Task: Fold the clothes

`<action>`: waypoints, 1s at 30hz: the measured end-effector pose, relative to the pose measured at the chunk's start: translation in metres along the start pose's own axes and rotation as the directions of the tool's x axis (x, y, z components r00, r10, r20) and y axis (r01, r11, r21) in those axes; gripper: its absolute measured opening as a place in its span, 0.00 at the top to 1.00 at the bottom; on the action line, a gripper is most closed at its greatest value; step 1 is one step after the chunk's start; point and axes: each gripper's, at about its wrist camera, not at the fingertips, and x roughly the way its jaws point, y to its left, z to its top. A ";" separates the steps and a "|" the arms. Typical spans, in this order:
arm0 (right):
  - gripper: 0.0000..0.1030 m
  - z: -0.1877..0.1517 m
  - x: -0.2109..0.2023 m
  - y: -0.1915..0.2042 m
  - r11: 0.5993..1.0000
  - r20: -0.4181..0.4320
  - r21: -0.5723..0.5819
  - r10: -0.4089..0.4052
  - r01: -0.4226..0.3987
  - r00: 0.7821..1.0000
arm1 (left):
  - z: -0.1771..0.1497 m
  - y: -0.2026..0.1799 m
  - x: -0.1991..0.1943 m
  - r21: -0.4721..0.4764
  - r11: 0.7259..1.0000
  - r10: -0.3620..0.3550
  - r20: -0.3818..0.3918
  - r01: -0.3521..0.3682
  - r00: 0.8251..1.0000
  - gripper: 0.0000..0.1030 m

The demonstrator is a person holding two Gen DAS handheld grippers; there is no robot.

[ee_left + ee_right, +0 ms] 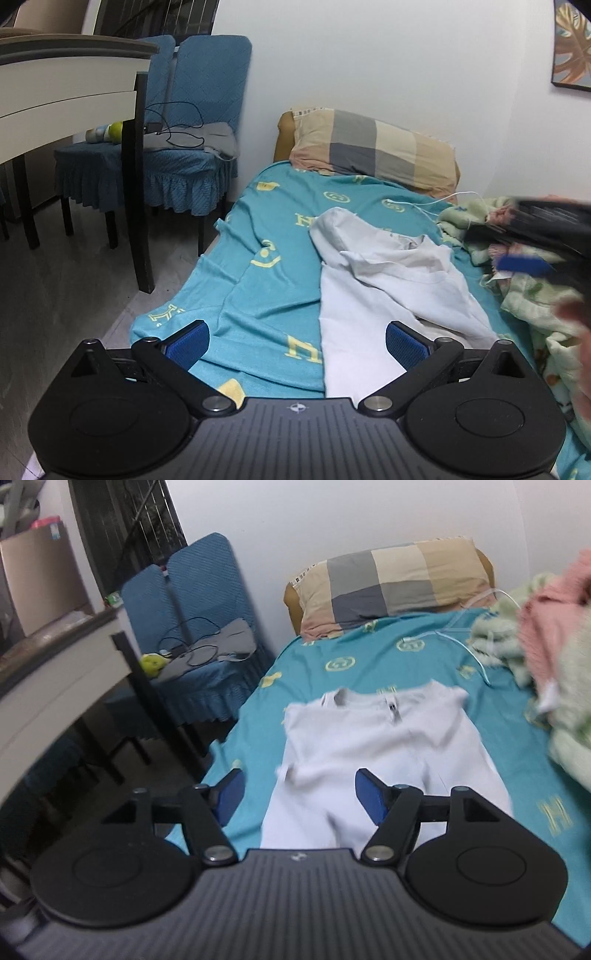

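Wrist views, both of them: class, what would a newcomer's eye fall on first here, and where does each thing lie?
The white shirt lies spread on the turquoise bedsheet in the middle of the bed, directly ahead of both open tools. Behind it a checked pillow rests at the head of the bed against the wall. A heap of green and pink clothes fills the bed's right side.

A bed with a teal sheet (332, 657) carries a white garment (369, 746) at centre, a checked pillow (388, 583) at twelve o'clock, and heaped bedding (546, 638) at two o'clock.
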 end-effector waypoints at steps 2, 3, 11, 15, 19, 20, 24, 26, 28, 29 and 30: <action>0.34 -0.014 -0.038 -0.008 0.999 -0.004 0.048 0.010 -0.010 1.000 | -0.004 -0.004 -0.008 -0.001 1.000 -0.015 0.002 0.015 1.000 0.00; 0.34 -0.023 -0.056 -0.012 0.997 -0.005 0.071 0.012 -0.011 1.000 | -0.006 -0.006 -0.012 0.000 1.000 -0.020 0.001 0.020 1.000 0.01; 0.32 -0.078 -0.139 -0.041 0.977 -0.032 0.199 -0.072 0.077 0.997 | -0.025 -0.028 -0.038 0.007 0.999 -0.039 -0.043 0.040 0.998 0.03; 0.33 -0.073 -0.160 -0.047 0.981 0.051 0.177 -0.090 0.080 0.995 | -0.026 -0.050 -0.031 0.059 0.998 -0.018 -0.061 0.022 0.998 0.07; 0.33 -0.067 -0.167 -0.066 0.970 0.119 0.180 -0.184 0.161 0.976 | -0.013 -0.080 -0.001 0.067 0.997 -0.029 -0.088 0.035 0.996 0.13; 0.33 -0.065 -0.167 -0.075 0.964 0.119 0.197 -0.202 0.176 0.972 | -0.009 -0.090 0.010 0.070 0.997 -0.038 -0.089 0.044 0.995 0.14; 0.33 -0.063 -0.161 -0.108 0.938 0.090 0.266 -0.254 0.222 0.963 | 0.004 -0.130 0.059 0.083 0.989 -0.116 -0.058 0.120 0.992 0.21; 0.33 -0.062 -0.153 -0.116 0.934 0.065 0.276 -0.252 0.225 0.965 | 0.009 -0.152 0.089 0.099 0.987 -0.121 -0.062 0.127 0.991 0.25; 0.32 -0.062 -0.144 -0.124 0.931 0.041 0.286 -0.250 0.229 0.967 | 0.014 -0.173 0.119 0.119 0.986 -0.111 -0.068 0.119 0.991 0.26; 0.32 -0.061 -0.140 -0.128 0.929 0.029 0.290 -0.249 0.231 0.968 | 0.016 -0.182 0.134 0.131 0.986 -0.094 -0.066 0.102 0.993 0.26; 0.33 -0.061 -0.136 -0.133 0.927 0.016 0.295 -0.248 0.232 0.969 | 0.017 -0.191 0.148 0.146 0.986 -0.073 -0.064 0.082 0.995 0.26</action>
